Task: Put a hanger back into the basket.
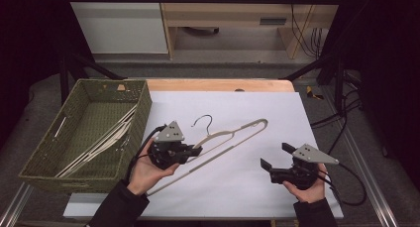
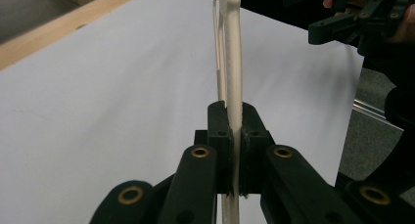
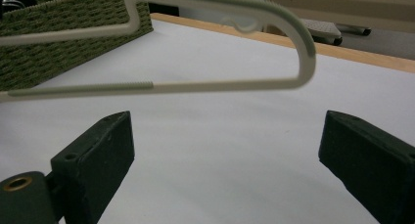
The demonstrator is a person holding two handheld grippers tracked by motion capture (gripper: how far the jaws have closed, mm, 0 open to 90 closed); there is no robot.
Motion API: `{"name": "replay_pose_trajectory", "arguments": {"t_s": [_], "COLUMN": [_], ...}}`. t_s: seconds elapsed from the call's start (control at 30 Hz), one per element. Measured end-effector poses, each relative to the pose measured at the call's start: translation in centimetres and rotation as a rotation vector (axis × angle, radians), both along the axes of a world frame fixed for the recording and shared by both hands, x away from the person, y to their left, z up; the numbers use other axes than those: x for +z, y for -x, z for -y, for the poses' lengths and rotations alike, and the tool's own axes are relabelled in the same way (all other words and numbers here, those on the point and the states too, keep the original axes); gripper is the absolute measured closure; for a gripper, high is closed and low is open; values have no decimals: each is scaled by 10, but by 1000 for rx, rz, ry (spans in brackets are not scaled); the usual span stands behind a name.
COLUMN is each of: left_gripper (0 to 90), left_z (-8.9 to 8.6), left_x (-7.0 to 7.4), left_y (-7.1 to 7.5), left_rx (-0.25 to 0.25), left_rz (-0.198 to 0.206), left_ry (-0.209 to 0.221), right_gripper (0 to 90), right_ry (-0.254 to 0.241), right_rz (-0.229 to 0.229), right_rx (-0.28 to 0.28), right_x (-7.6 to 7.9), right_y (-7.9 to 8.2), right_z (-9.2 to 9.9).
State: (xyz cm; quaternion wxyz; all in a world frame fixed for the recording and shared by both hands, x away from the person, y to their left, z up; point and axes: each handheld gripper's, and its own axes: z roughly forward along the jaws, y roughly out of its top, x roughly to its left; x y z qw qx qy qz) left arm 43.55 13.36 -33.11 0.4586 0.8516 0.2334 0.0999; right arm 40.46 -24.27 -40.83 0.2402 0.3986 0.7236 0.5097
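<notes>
- Above the white sheet (image 1: 233, 138) that covers the desk (image 1: 218, 85), just right of the woven basket (image 1: 44, 157), your cream hanger (image 1: 233, 134) sits gripped partway along its frame by your left tongs (image 1: 194, 150). Its far end and metal hook (image 1: 202, 121) are off the sheet, and the long lower bar slants down toward your left sleeve.
- The left tongs are clenched on the hanger: in the left gripper view the cream bar (image 2: 233, 87) runs straight up between the two pads with no gap on either side.
- Your right tongs (image 1: 276, 156) are released, jaws spread wide with nothing between them; they rest low over the sheet, well apart from the hanger.
- The step looks like carrying the hanger across to the basket, where other hangers (image 1: 106, 140) already lie. Keep the grip firm, since one pinch on a long frame lets it swing.
- Raise the low end clear of the basket's near wall before you cross over it, and line the hanger up with those inside.
- Keep the hook pointing away from the weave so that it does not snag.
- In the right gripper view the hanger's curved end (image 3: 301, 43) hangs ahead of the open jaws, so you can steady it there if it tips.
- Whether the low end of the bar touches the sheet or your sleeve is hard to tell in the high view.
- You cannot count the hangers in the basket; they overlap, and its near wall hides their ends.
</notes>
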Motion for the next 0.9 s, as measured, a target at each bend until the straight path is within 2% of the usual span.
{"name": "replay_pose_trajectory", "arguments": {"t_s": [0.2,0.37,0.57,0.67,0.83,0.9], "left_gripper": [863,863,863,863,863,863], "left_z": [-18,-32,-51,-61,-77,-88], "left_x": [26,46,65,72,76,77], "left_y": [3,4,3,0,-5,-8], "left_rx": [8,29,34,31,55,72], "left_rz": [35,79,117,126,143,142], "left_ry": [15,-2,-1,-10,-25,-10], "right_gripper": [65,63,62,62,62,61], "right_ry": [-16,-17,-16,-15,-14,-14], "right_rz": [-6,-3,-3,-3,0,0], "right_rx": [-15,-24,-30,-31,-32,-32], "right_x": [1,1,-1,-1,-1,-1], "right_y": [2,3,3,3,3,3], "right_z": [4,6,8,8,9,8]}}
